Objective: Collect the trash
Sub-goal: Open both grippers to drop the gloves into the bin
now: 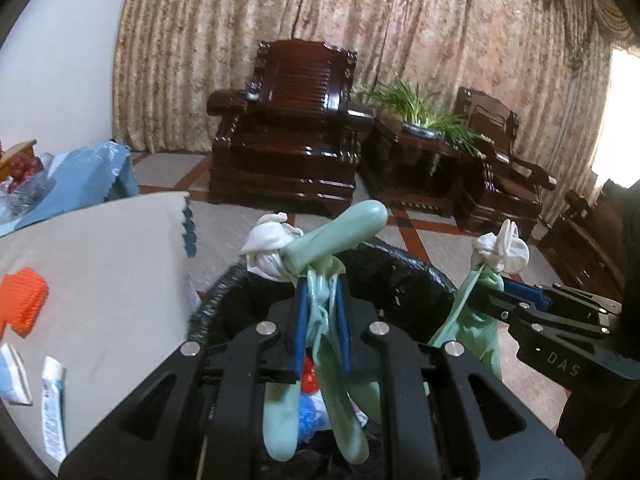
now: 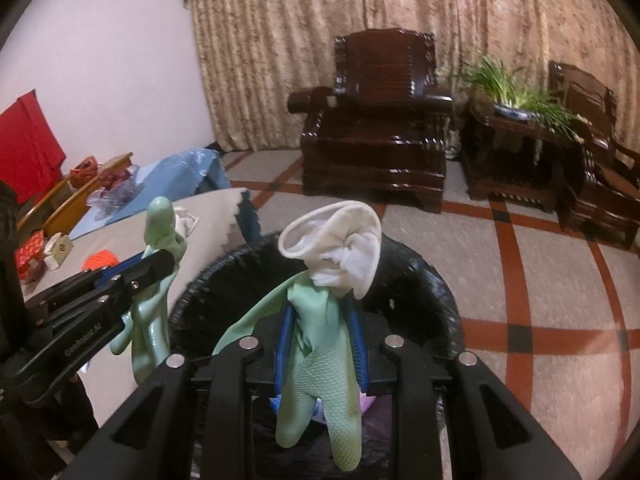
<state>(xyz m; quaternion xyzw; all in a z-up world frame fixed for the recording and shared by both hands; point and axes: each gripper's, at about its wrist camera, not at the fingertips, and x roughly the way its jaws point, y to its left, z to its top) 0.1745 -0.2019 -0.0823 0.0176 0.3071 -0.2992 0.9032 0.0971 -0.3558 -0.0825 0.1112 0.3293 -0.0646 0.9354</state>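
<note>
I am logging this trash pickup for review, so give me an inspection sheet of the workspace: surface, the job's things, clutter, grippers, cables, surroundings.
Surface: pale tabletop at left, mostly bare.
Job's things: left green rubber glove and right green rubber glove, each with a white lining bunched at the top, hang over the black-lined trash bin, which already holds colourful scraps.
Clutter: orange brush, toothpaste tube, small white box.
Grippers: left gripper shut on its glove; right gripper shut on the other.
Cables: nothing seen.
Surroundings: carved dark wooden armchair, potted plant on a side table, patterned curtain, tiled floor.
</note>
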